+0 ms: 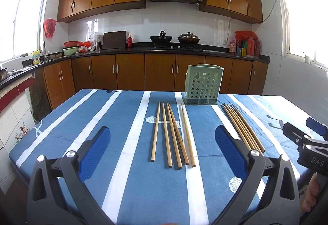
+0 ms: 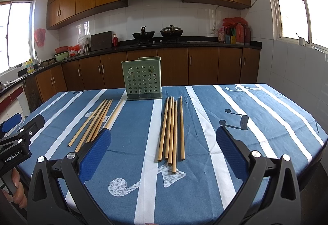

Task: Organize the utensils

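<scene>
Two groups of several wooden chopsticks lie on the blue striped tablecloth (image 1: 92, 122). The left group (image 1: 172, 135) lies just ahead of my left gripper (image 1: 163, 137), which is open and empty above the table. The right group (image 2: 171, 128) lies ahead of my right gripper (image 2: 164, 137), also open and empty. A green perforated utensil holder (image 1: 202, 84) stands upright at the table's far side, behind the chopsticks; it also shows in the right wrist view (image 2: 142, 79). The right group (image 1: 243, 127) and right gripper (image 1: 303, 132) show in the left wrist view; the left group (image 2: 96, 120) shows in the right wrist view.
The table edge (image 1: 22, 151) drops off at the left and the other edge (image 2: 319, 143) at the right. A kitchen counter (image 1: 143, 51) with woks, bottles and bowls runs along the far wall, well beyond the table.
</scene>
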{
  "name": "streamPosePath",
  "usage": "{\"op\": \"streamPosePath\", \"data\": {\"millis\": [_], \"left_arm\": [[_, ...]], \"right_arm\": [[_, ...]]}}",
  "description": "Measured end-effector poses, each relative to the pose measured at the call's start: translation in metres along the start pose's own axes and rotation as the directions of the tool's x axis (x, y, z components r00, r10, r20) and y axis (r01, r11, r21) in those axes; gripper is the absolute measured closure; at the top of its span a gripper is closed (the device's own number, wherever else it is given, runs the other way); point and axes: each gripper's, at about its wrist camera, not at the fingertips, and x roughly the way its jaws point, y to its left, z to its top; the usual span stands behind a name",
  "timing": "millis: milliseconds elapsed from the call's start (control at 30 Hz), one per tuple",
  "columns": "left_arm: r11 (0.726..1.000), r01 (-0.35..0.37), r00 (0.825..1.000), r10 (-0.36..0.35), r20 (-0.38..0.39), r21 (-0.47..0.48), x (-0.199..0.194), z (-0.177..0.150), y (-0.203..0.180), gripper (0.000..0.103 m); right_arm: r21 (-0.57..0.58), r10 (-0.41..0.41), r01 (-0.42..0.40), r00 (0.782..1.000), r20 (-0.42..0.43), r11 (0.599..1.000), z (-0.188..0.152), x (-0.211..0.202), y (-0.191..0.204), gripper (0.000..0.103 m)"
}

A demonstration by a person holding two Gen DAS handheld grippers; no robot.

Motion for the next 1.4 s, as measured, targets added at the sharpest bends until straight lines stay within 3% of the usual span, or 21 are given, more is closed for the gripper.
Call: {"op": "streamPosePath", "data": {"millis": [1167, 1300, 1400], "left_arm": [[1.0, -0.001, 1.0, 0.001, -0.012, -0.004, 0.003, -0.002, 0.001, 0.004], [1.0, -0.017, 0.998, 0.016, -0.055, -0.016, 0.016, -0.003, 0.006, 0.004], [0.998, -0.05, 0.99, 0.044, -0.136, -0.04, 0.039, -0.004, 0.018, 0.004]], "right_arm": [[0.0, -0.004, 0.004, 1.0, -0.016, 1.0, -0.006, 0.01, 0.001, 0.002], [0.03, -0.009, 0.01, 0.998, -0.056, 0.999, -0.004, 0.022, -0.007, 0.002], [0.066, -0.039, 0.048, 0.991, -0.127, 0.997, -0.001, 0.04, -0.022, 0.002]]}}
